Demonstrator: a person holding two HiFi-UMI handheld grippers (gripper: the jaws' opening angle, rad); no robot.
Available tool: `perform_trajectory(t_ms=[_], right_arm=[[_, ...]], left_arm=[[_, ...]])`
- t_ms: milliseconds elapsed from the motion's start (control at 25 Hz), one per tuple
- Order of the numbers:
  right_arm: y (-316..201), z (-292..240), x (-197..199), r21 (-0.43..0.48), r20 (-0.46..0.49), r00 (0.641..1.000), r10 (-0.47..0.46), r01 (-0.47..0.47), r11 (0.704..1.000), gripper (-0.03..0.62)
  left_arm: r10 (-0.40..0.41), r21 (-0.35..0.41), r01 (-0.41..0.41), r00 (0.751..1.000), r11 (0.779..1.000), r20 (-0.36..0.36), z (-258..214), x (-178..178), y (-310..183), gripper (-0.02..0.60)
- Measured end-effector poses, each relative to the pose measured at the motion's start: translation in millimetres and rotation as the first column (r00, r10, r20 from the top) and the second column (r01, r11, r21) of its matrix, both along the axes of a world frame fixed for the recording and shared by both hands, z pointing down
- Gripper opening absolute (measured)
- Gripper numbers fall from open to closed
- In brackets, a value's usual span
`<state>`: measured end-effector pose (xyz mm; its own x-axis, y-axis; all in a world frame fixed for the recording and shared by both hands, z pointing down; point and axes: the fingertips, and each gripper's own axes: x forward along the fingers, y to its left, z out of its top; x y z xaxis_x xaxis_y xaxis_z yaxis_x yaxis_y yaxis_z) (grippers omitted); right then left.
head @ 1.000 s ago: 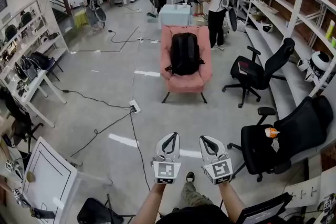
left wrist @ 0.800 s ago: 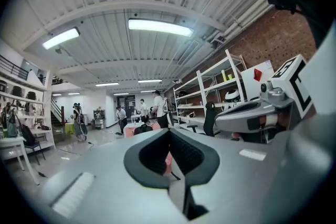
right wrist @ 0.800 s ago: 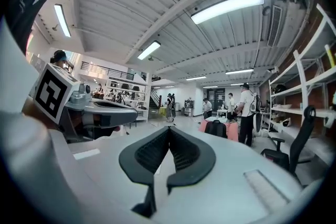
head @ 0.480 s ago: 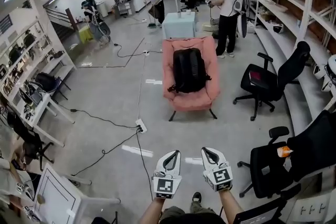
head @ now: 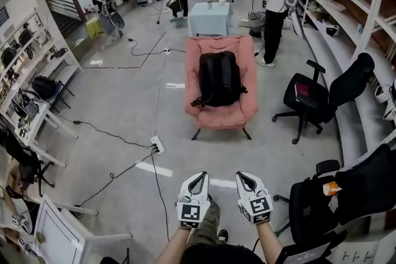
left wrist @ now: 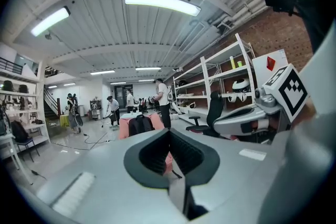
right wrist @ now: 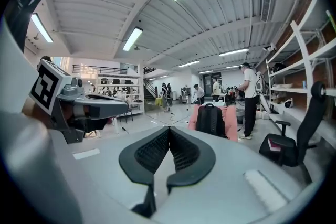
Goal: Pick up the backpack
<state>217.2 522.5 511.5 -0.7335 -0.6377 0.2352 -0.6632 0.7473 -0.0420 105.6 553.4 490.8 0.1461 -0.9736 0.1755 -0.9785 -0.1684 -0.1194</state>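
- Grey concrete floor [head: 117, 108] of a busy workshop fills the head view. The black fabric backpack [head: 218, 78] stands upright against the back of a pink padded armchair [head: 223, 117] in the upper centre of the frame, well apart from both grippers.
- At bottom centre, the left gripper [head: 198, 177] and the right gripper [head: 245, 178] sit side by side, both closed and empty. A white power strip on a black cable [head: 157, 144] lies on the floor to the left of the straight line to the chair, so walking slightly right of it looks safest.
- Left gripper view: the jaws are pressed together with nothing between them. The backpack [left wrist: 140, 125] shows small, just above and left of their tips. They will need to be opened before arrival.
- Right gripper view: the jaws likewise meet, holding nothing, and the backpack [right wrist: 210, 119] sits right of centre. A standing person [right wrist: 250, 99] is near the chair's right side, so a frontal approach suits best. The soft bag will probably sag, so taking its top with both grippers seems wise.
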Motion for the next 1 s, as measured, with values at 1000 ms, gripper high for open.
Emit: perform_trajectory(t_ms=[1000], right_arm=[[-335, -13, -160, 0.089, -0.23, 0.97, -0.083, 0.106, 0.99, 0.011]], left_arm=[[0.052, -0.018, -0.057, 0.981, 0.998, -0.187, 23, -140, -368, 0.002]])
